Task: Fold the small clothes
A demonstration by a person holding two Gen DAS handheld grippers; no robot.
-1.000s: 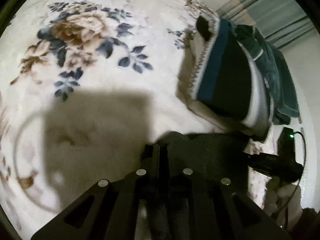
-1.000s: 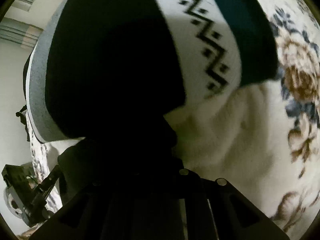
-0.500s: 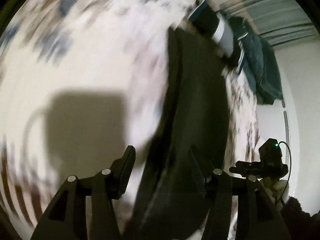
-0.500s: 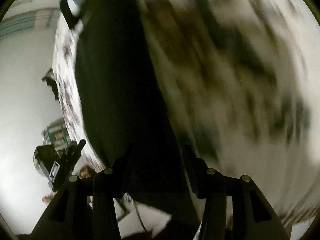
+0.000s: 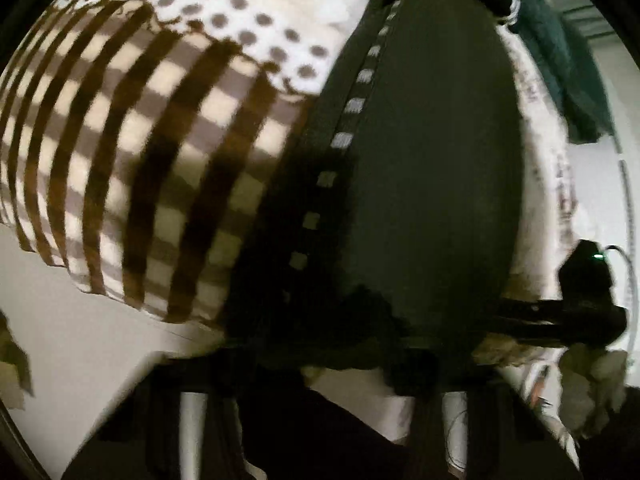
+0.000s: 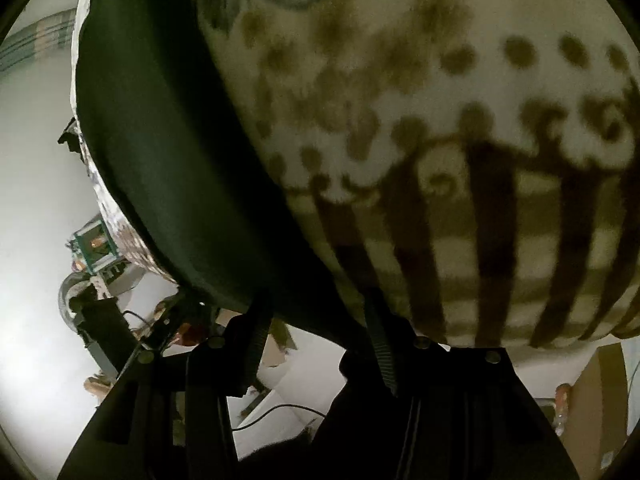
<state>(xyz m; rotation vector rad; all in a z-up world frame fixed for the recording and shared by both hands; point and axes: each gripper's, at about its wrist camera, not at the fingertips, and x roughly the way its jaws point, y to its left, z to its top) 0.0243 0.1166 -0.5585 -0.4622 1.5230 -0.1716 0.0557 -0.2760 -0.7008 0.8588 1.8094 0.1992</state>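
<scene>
A matt black cloth garment (image 5: 432, 168), smooth-woven with a pale dashed trim, lies over a plush, fuzzy blanket (image 5: 132, 152) of cream pile patterned in brown stripes and dots. A dark green terry-like towel (image 5: 560, 60) sits behind. In the right wrist view, the right gripper (image 6: 316, 332) shows matt black plastic, ribbed finger pads (image 6: 382, 344) and dull metal screw heads.
</scene>
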